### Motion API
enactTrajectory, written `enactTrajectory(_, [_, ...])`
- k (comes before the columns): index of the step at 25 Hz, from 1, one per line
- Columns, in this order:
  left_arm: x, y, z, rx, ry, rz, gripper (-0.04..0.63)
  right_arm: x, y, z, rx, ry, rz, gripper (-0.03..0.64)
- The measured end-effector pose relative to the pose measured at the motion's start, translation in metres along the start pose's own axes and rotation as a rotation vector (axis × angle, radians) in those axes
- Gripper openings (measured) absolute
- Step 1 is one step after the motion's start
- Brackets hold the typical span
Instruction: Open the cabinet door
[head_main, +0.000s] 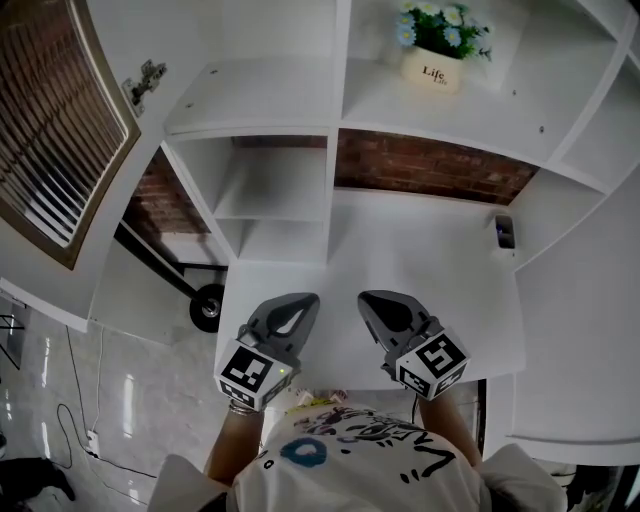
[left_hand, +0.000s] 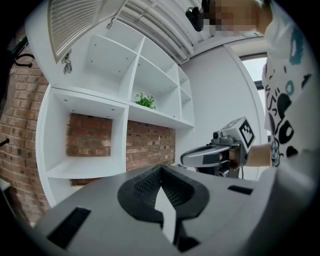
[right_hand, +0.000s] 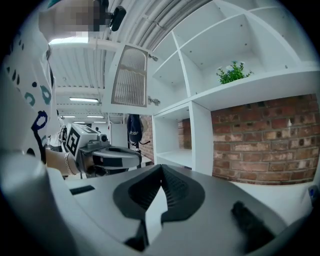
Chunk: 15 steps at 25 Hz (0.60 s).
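Louvred cabinet door (head_main: 50, 130) standing open at upper left
Left gripper (head_main: 304, 302) and right gripper (head_main: 369, 299) side by side above white shelf surface (head_main: 440, 260), jaws of both closed tip to tip, holding nothing

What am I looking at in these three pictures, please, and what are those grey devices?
No robot here: a person holds a gripper in each hand. One picture comes from a camera on the person's head, looking down; the others from cameras riding on each gripper. The left gripper and right gripper are shut and empty. Below them is a white shelf surface with a small dark item at its right. A flower pot sits on a shelf above, and the slatted cabinet door stands open at the left.
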<state>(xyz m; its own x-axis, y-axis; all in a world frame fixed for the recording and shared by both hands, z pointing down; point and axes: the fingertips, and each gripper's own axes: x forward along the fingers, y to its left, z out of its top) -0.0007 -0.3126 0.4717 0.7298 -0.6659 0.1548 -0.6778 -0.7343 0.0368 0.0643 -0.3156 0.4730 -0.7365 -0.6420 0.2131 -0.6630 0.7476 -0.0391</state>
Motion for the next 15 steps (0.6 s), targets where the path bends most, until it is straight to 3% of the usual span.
enactTrajectory(4, [0.0, -0.004, -0.001, -0.006, 0.017, 0.001, 0.015, -0.001, 0.005, -0.004, -0.034, 0.035, 0.007, 0.026])
enactTrajectory(15, [-0.002, -0.014, -0.006, -0.02, 0.024, -0.022, 0.015, 0.001, 0.017, -0.003, -0.007, 0.024, 0.043, 0.026])
